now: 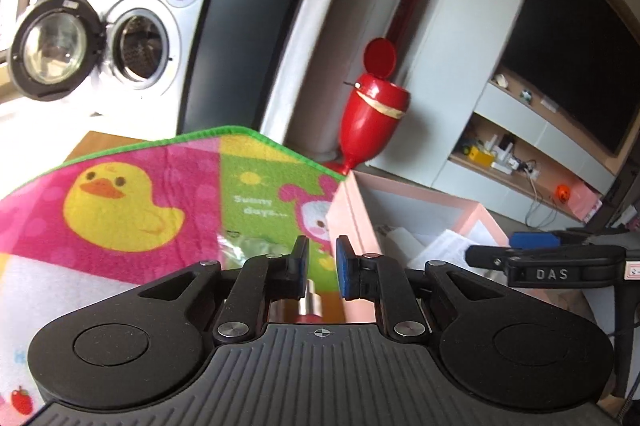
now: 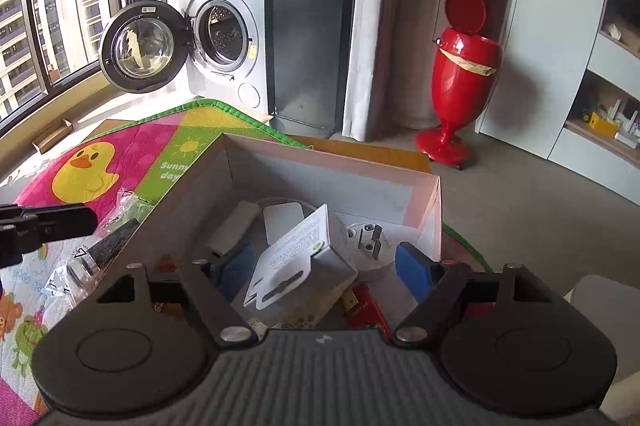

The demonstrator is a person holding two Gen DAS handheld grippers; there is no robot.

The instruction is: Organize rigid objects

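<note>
My left gripper (image 1: 323, 254) has its claw drawn narrow, the pads almost together; below the gap I see a silver cylinder (image 1: 313, 302) and a crinkle of clear wrapper, but I cannot tell whether the pads pinch any of it. From the right wrist view that piece is a plastic-bagged item (image 2: 100, 250), black and silver inside, lying on the duck-print play mat (image 2: 120, 153) just beside the left wall of the pink cardboard box (image 2: 332, 165). The box sits at the mat's right edge. My right gripper (image 2: 324, 266) hangs over the box with its claw wide; a white carton (image 2: 304, 258) lies tilted between the blue pads, with neither pad touching it. Also in the box: a white round plug (image 2: 368, 238) toward the far right corner and a red lighter (image 2: 366, 310) at the near side, partly hidden by the carton.
</note>
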